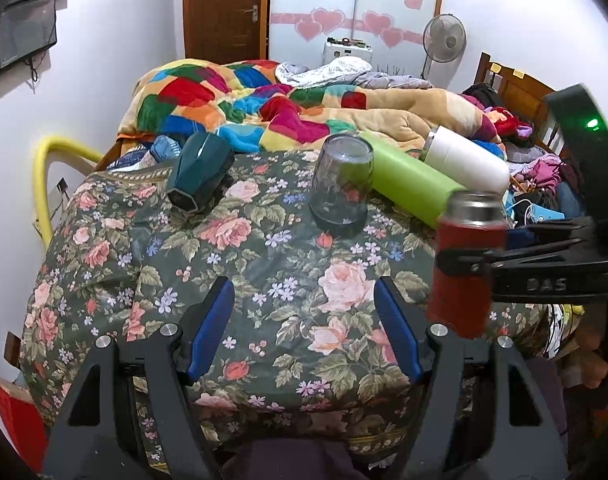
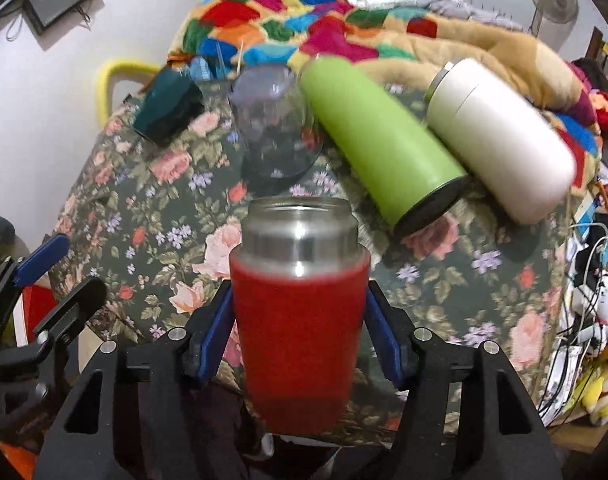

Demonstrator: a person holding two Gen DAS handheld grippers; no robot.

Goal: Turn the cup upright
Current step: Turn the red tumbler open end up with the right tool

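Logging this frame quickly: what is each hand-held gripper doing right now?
Left hand-held gripper: open, holding nothing.
Right hand-held gripper: shut on the red cup, steel rim up.

red cup (image 2: 300,344): 1 | glass (image 1: 341,184): 1 | lying flasks: 2 | teal cup (image 1: 200,172): 1

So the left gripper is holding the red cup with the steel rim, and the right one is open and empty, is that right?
No, the sides are swapped. The right gripper is shut on the red cup, as the right wrist view shows, with both blue fingers against its sides. The left gripper is open and empty above the floral cloth.
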